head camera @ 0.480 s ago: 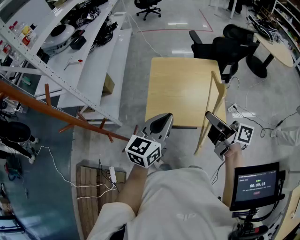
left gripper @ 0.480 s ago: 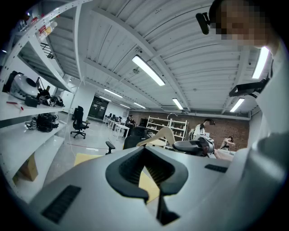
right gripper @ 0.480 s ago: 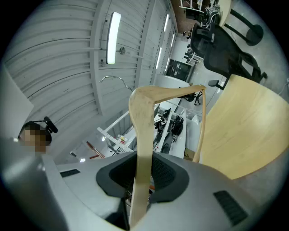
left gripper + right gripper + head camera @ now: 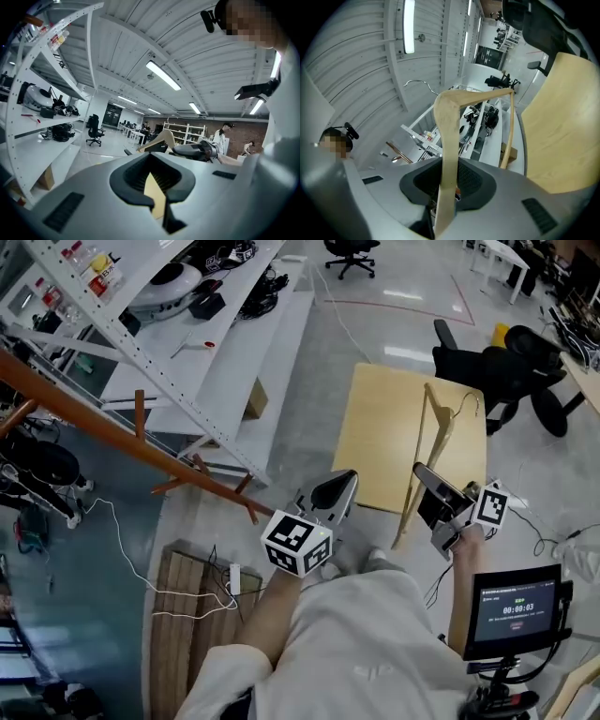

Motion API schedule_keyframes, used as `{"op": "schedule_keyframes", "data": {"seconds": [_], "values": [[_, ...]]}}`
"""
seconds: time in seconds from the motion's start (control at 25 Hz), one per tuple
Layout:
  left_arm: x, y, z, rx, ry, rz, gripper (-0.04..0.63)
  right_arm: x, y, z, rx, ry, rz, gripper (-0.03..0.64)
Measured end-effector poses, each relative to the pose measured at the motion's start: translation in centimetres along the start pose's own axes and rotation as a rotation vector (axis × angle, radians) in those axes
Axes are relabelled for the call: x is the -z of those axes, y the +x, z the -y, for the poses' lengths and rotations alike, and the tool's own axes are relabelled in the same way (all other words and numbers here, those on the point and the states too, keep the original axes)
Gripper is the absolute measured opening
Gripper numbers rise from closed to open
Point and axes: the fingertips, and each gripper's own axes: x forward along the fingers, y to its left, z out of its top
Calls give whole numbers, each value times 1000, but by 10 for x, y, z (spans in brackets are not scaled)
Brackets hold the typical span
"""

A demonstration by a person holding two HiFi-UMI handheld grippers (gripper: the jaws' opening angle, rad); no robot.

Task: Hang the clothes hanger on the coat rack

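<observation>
A pale wooden clothes hanger (image 4: pixel 419 460) stands nearly upright in front of me, its wire hook (image 4: pixel 466 405) at the top. My right gripper (image 4: pixel 419 487) is shut on the hanger's lower arm; in the right gripper view the hanger (image 4: pixel 449 140) runs down into that gripper's (image 4: pixel 444 199) jaws. My left gripper (image 4: pixel 343 478) hangs to the left of it, shut and empty, and the left gripper view (image 4: pixel 157 199) shows nothing held. The brown coat rack (image 4: pixel 112 432) slants across the left side with short pegs, well apart from the hanger. The rack's pole (image 4: pixel 397 151) shows small in the right gripper view.
A light wooden table (image 4: pixel 394 427) stands just beyond both grippers. White metal shelving (image 4: pixel 216 352) with gear runs behind the rack. Black office chairs (image 4: pixel 506 362) stand at the far right. A wooden pallet (image 4: pixel 187 615) and cables lie on the floor at the left. A small screen (image 4: pixel 511 610) sits by my right arm.
The view has swung toward the rack, whose pole now reaches further into the picture. The table has slid right. Both grippers hold the same pose, the right still gripping the hanger.
</observation>
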Motion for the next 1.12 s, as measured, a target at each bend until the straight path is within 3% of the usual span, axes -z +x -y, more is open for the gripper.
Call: {"op": "schedule_keyframes", "data": {"seconds": [0.36, 0.64, 0.84, 1.12], "values": [[-36, -47, -73, -243, -7, 82, 6, 4, 123, -8, -137, 3, -246, 87], [-50, -118, -73, -453, -8, 153, 6, 42, 172, -59, -284, -11, -437, 87], [-52, -164, -116, -632, -34, 204, 6, 73, 251, -73, -386, -4, -600, 87], [-59, -218, -114, -797, -28, 273, 6, 115, 296, -113, -495, -11, -751, 87]]}}
